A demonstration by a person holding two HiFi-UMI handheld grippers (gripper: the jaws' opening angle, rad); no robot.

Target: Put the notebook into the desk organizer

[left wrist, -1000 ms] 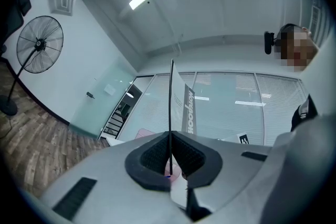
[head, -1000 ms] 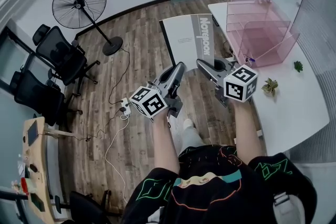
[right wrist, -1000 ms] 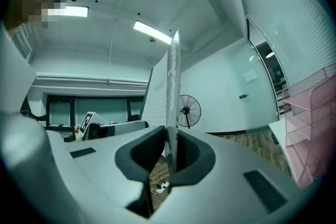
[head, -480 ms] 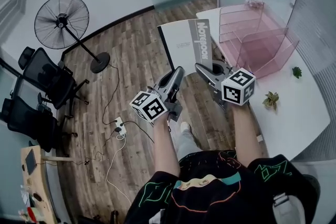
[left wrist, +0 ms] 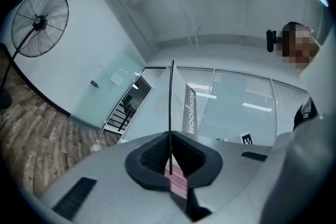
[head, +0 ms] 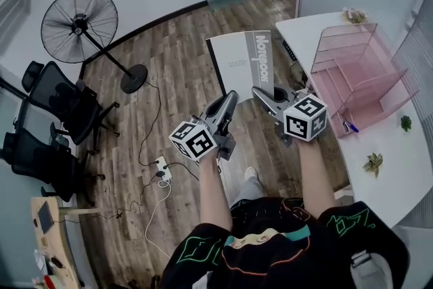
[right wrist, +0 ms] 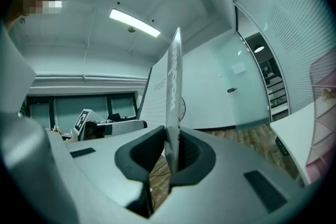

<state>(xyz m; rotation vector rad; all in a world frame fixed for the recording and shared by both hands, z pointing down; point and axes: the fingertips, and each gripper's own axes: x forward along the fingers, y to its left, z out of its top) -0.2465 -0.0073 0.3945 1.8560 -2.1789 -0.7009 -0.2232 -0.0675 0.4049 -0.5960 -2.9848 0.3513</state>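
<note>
A grey notebook (head: 240,63) with a dark spine strip stands upright in the air over the wooden floor, left of the desk. My left gripper (head: 229,99) is shut on its lower left edge, seen as a thin dark line (left wrist: 170,107) between the pads. My right gripper (head: 261,93) is shut on the lower right, spine side (right wrist: 173,86). The pink wire desk organizer (head: 358,74) sits on the white desk (head: 399,159) to the right of the notebook, apart from it. A slice of pink (right wrist: 323,86) shows at the right gripper view's edge.
A standing fan (head: 78,24) and two black office chairs (head: 64,108) are at the left. A power strip (head: 162,169) with cables lies on the floor below the grippers. Two small plants (head: 373,162) and a blue pen (head: 348,125) are on the desk near the organizer.
Both grippers keep their hold on the notebook. In the head view the desk and organizer have shifted right and down, so the gap between notebook and organizer looks wider.
</note>
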